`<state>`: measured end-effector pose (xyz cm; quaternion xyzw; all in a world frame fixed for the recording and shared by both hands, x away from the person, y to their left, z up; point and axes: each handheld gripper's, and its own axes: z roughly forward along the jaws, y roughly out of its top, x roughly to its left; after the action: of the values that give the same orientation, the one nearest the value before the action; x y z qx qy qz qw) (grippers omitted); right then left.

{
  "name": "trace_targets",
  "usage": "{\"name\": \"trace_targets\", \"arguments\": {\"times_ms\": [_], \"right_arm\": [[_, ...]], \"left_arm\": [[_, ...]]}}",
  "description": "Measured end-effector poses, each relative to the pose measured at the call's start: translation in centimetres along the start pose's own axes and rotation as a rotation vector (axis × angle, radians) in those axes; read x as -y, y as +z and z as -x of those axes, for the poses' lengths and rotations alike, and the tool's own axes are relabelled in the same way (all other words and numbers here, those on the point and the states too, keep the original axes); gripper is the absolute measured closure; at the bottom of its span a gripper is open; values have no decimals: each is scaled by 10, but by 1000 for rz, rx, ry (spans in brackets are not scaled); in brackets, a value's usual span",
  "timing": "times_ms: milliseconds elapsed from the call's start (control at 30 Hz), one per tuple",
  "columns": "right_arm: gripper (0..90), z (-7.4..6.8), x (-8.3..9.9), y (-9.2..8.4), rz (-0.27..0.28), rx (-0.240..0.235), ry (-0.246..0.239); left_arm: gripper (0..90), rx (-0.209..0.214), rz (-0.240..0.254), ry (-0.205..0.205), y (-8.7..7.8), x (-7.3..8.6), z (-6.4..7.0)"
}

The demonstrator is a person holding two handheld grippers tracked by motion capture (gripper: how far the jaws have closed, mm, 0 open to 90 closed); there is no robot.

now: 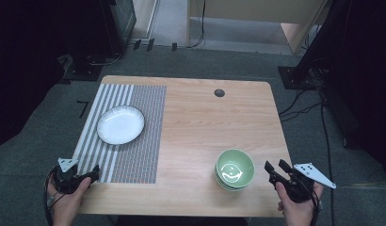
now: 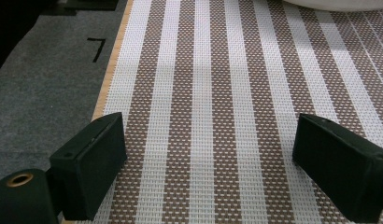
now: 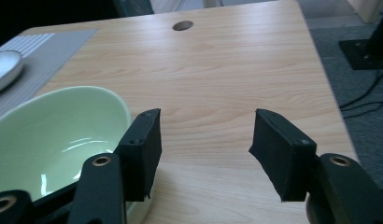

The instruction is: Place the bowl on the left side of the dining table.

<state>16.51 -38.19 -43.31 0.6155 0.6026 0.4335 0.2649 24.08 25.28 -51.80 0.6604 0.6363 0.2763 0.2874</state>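
- High view: I'm using the green bowl stack (image 1: 234, 169) as my landmark, it sits on the bare wood of the tabletop (image 1: 205, 122) close to the near edge, right of the middle.
- Same view: my right tongs (image 1: 277, 169) are just to the right of the bowls, near them but not touching, held up in the right hand (image 1: 297, 205) at the tabletop's near right corner. Jaws are apart with nothing in them.
- Same view: well off to the left of the bowls there's the striped placemat (image 1: 134, 155), with the white plate (image 1: 120, 125) on its far half. My left tongs (image 1: 90, 175) are at the placemat's near left corner, far from the bowls.
- Left gripper view: left tongs (image 2: 208, 163) spread wide over the placemat (image 2: 213, 93), nothing between the jaws. A sliver of the white plate (image 2: 334, 3) peeks in at the top edge, grey floor (image 2: 45, 93) on the left.
- Right gripper view: right tongs (image 3: 203, 149) partly open and empty, only bare wood between the jaws. The top green bowl (image 3: 54, 135) is right beside the left jaw, outside the gap; can't tell if it brushes the rim.
- Same view: beyond the bowl, the plate's edge (image 3: 5, 67) shows on the placemat (image 3: 49, 56), and there's a round cable hole (image 3: 182, 25) at the tabletop's far side.
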Motion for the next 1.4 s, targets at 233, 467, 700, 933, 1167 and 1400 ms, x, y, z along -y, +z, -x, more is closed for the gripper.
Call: {"name": "trace_targets", "arguments": {"times_ms": [233,467,700,933,1167,1400], "right_arm": [[521,-12,0,4,-26,-94,-9],[600,-18,3,12,-27,-160,13],[667,-26,-1,18,-118,-173,4],[754,-30,-14,29,-188,-161,-31],[776,-28,-12,36,-187,-196,-23],[846,-30,-9,38,-199,-153,-52]], "left_arm": [[88,0,0,0,0,0,0],[88,0,0,0,0,0,0],[88,0,0,0,0,0,0],[88,0,0,0,0,0,0],[89,-9,1,-11,0,0,1],[89,-16,0,-12,1,-1,2]]}}
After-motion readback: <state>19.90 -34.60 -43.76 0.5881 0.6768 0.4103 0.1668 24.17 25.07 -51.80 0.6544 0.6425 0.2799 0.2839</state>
